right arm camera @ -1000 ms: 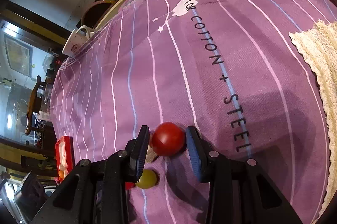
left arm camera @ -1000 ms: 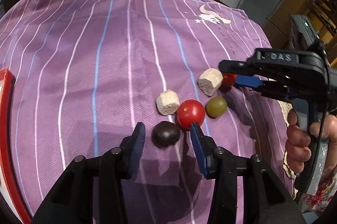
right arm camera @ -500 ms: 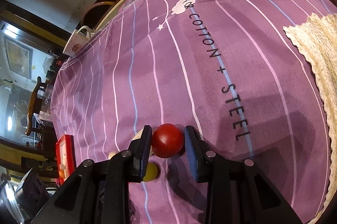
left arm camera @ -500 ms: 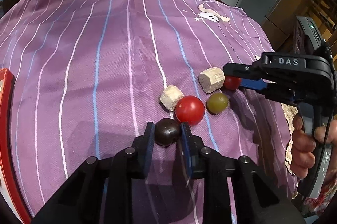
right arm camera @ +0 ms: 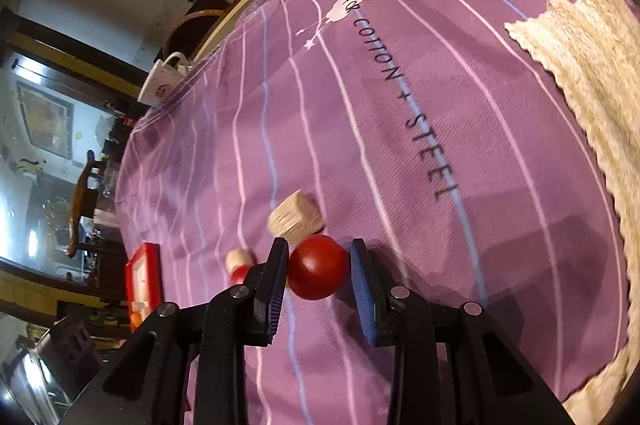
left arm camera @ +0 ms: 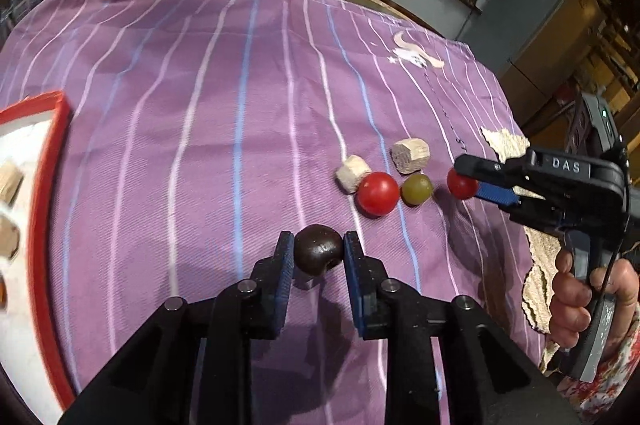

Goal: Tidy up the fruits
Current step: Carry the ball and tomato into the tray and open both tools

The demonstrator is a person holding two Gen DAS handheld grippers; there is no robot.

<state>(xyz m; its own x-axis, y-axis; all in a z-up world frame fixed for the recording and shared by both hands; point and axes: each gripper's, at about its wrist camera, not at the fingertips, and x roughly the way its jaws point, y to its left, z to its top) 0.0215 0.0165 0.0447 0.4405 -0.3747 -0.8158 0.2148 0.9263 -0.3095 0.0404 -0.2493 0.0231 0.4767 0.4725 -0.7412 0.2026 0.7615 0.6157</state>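
Purple striped cloth [left arm camera: 200,129] covers the table, with a cluttered room behind. Far left of the left gripper's jaws lies the red-rimmed tray [left arm camera: 48,161], already holding pale pieces. The left gripper [left arm camera: 318,251] is clenched on the dark fruit [left arm camera: 319,254]; its jaws stood wide a second ago with the fruit on the cloth between them, and now the fruit sits away from the cluster, apparently raised. Ahead and right of those jaws, left on the cloth: a pale chunk [left arm camera: 353,172], a red tomato [left arm camera: 378,194], a green fruit [left arm camera: 417,189] and a second pale chunk [left arm camera: 411,155]. Further right, the right gripper [right arm camera: 318,267] grasps a smaller red tomato [right arm camera: 317,267]; its jaws drew in slightly within the last second, and both pads now press it. The chunk just beyond its jaws has come into clear view, suggesting this fruit has been drawn clear too.

Judgement: both picks are secured; carrying to the tray follows, with four items outstanding.
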